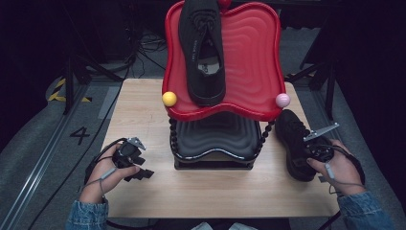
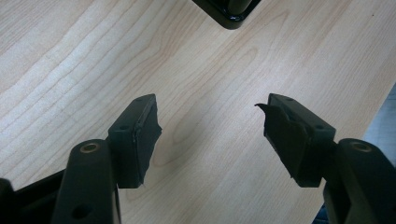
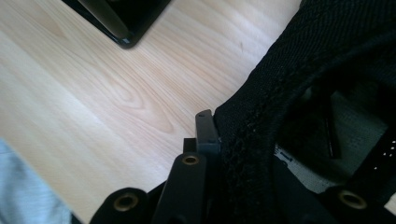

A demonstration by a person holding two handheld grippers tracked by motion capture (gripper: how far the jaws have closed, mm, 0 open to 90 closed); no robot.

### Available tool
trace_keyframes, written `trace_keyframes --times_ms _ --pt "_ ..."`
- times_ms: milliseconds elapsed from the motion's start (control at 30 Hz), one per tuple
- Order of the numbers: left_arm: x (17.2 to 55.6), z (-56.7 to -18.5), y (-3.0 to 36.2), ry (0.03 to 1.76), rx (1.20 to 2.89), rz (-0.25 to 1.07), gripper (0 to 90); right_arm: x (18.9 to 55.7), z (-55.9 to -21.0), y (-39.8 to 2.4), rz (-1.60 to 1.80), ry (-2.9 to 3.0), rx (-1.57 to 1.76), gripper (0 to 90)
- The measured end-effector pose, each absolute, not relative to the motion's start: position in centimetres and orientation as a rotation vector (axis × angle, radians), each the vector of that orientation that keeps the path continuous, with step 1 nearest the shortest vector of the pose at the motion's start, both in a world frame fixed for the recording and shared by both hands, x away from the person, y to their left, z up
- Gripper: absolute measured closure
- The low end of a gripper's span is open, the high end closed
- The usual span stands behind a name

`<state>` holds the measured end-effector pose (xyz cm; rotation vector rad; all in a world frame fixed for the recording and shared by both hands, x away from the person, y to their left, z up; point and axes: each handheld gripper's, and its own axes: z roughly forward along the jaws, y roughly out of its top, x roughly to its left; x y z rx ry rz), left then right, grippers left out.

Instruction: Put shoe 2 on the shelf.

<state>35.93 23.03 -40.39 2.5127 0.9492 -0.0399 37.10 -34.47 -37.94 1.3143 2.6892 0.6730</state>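
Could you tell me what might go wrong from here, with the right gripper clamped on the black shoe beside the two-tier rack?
1. The right gripper pinches only the soft knit collar of the black knit shoe, so the shoe may sag or slip when lifted.
2. The glossy red top tray overhangs the black lower tray; a swinging shoe might knock its rim or the pink ball.
3. The other black shoe lies diagonally on the red tray, leaving tight room.

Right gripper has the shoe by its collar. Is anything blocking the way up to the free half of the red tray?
Nothing visible does. The right gripper is shut on the black shoe beside the rack. The red tray is bare on its right half; the other shoe lies on the left half.
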Motion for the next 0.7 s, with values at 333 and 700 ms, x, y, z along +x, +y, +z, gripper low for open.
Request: trace_keyframes --times_ms 333,700 --pt "35.8 -40.3 23.3 0.96 2.504 -0.04 36.1 36.9 -32.7 -34.0 0.729 2.671 1.318 88.4" --pt "35.8 -40.3 23.4 0.957 2.503 -0.029 36.0 36.7 -27.5 -33.6 0.769 2.645 1.288 88.4"
